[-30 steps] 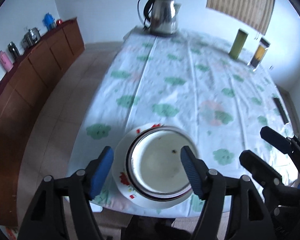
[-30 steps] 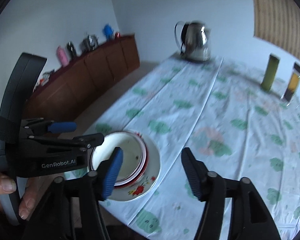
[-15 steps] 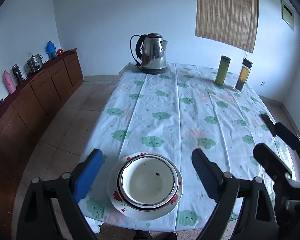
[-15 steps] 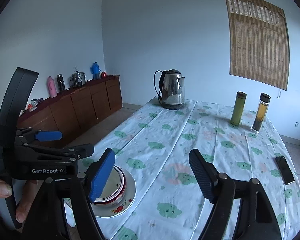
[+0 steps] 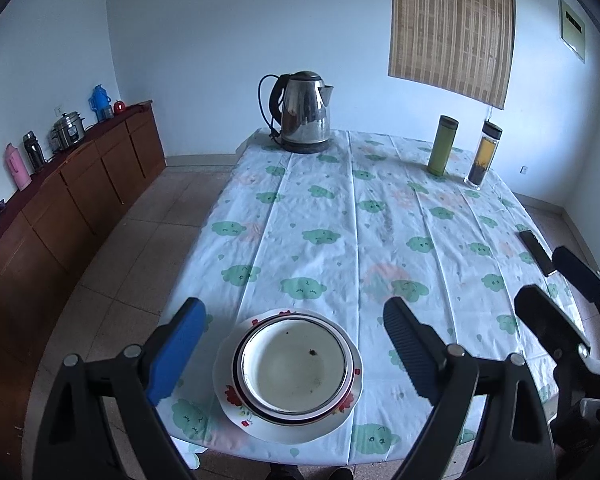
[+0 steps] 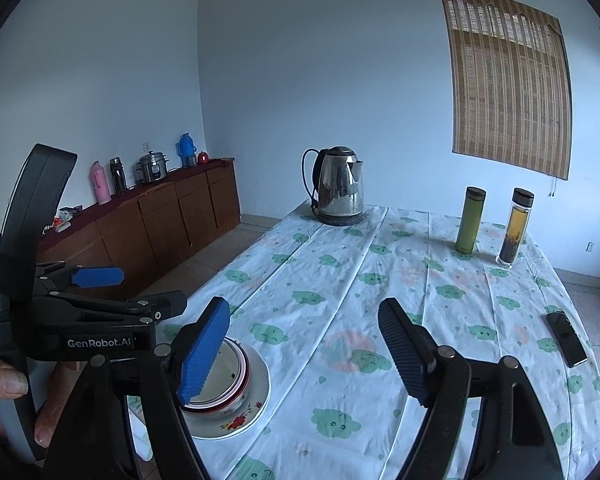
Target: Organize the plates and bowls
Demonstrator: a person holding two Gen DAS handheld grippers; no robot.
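"GenRobot.AI" reads on the left gripper (image 6: pixel 100 292); its jaws gape, as do the right gripper's (image 6: pixel 304 354), both holding nothing. Bowl (image 5: pixel 296 368) sits in the floral plate (image 5: pixel 236 404); kettle (image 5: pixel 304 114) and phone (image 6: pixel 566 338) stand well beyond.

Steel kettle (image 5: pixel 305 114) at table's far end, green flask (image 5: pixel 442 145), tea bottle (image 5: pixel 483 153), phone (image 5: pixel 537 252), wooden sideboard (image 5: pixel 80 196).

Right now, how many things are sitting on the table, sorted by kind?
Plates: 1
Bowls: at least 1, stacked on the plate
Kettles: 1
Bottles: 2
Phones: 1
Total: 6
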